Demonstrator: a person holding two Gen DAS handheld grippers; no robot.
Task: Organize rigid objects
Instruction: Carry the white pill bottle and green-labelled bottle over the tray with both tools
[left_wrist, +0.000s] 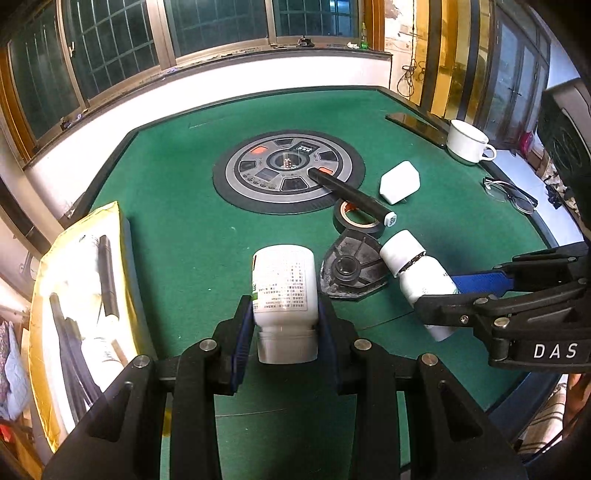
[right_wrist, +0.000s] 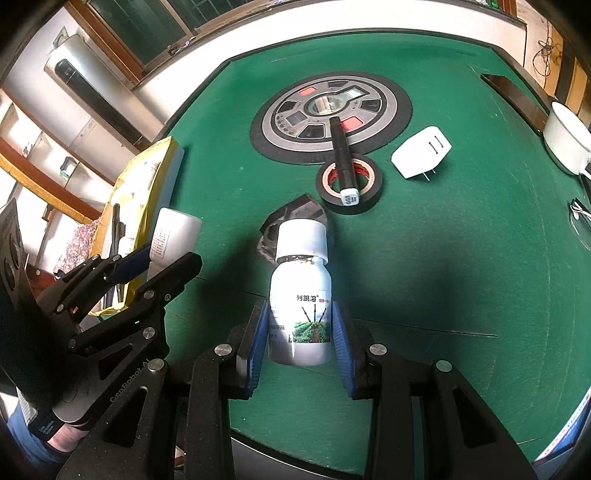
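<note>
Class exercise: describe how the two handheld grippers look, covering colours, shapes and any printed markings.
The left gripper and right gripper are matte black linkage frames with silver round pivot bolts and ribbed blue pads. White "DAS" lettering marks the right gripper's body; faint "GenRobot.AI" text marks the left gripper's.

white-capped bottle (right_wrist: 300, 291) between right gripper (right_wrist: 300, 332) pads, black tape roll (right_wrist: 350, 184) beyond

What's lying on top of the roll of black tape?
A black marker lies across the black tape roll, its white end over the near rim. The table beneath the roll is hidden.
</note>
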